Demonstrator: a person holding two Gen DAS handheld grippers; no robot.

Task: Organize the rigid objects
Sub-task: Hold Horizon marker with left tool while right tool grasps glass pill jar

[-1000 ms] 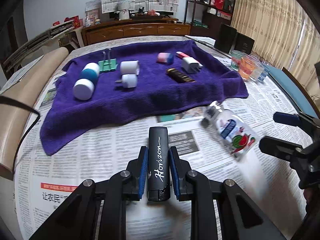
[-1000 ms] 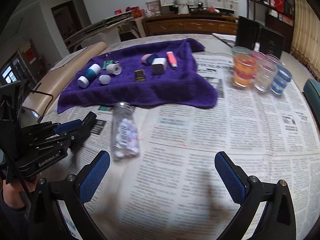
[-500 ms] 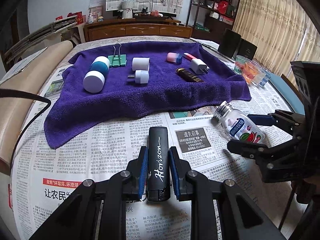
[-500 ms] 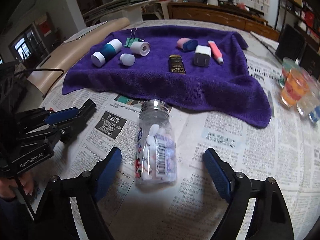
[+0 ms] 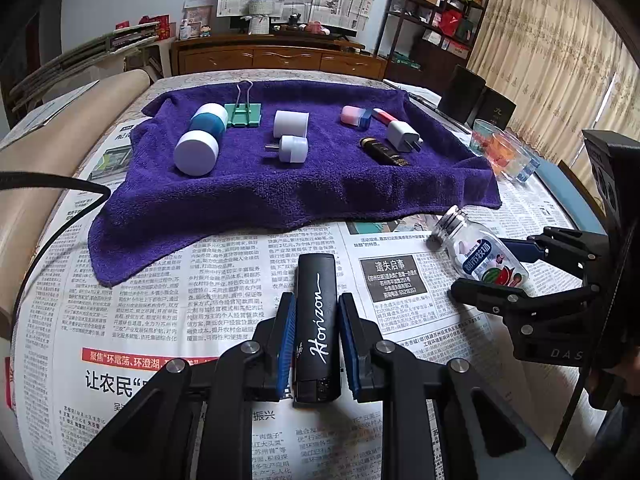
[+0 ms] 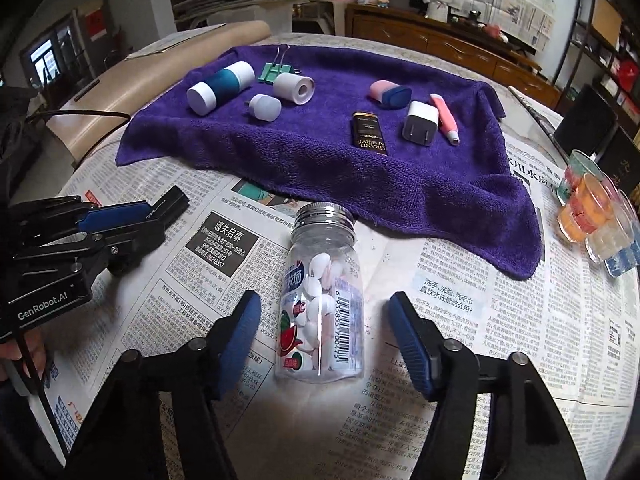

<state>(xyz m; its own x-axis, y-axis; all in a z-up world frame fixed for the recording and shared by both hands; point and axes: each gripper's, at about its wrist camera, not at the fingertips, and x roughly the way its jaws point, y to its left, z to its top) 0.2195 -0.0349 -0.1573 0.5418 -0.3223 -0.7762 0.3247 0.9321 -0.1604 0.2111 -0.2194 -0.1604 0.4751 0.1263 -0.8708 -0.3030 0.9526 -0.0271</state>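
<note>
- Clear plastic bottle (image 6: pixel 322 296) with a ribbed metal screw cap lies on its side on the newspaper-covered counter (image 6: pixel 520 340), cap toward the purple towel (image 6: pixel 320 152); white and pink tablets fill its lower part.
- Plastic cups (image 6: pixel 592 216), clustered near the counter's right edge, hold orange, pink and blue contents I cannot identify.
- Towel carries a white-and-teal cylindrical container (image 6: pixel 220 86), a green binder clip (image 6: pixel 274 70), a white roll (image 6: pixel 292 87), a small rounded white plug (image 6: pixel 264 107), a pink-and-blue eraser (image 6: pixel 390 94), a black-and-gold lighter (image 6: pixel 369 133), a white charger plug (image 6: pixel 419 123) and a pink pen-like stick (image 6: pixel 445 118).
- Right tool (image 6: pixel 324 344) sits low over the newspaper with its blue-padded fingers spread to either side of the bottle's base; neither pad touches it.
- Left tool (image 5: pixel 317 344) is pressed together on a black lighter marked "Horizon" (image 5: pixel 316 320), pinching its lower half, the lighter pointing away toward the towel.
- Both tools are near each other above the newspaper in front of the towel, left tool to the bottle's left.
</note>
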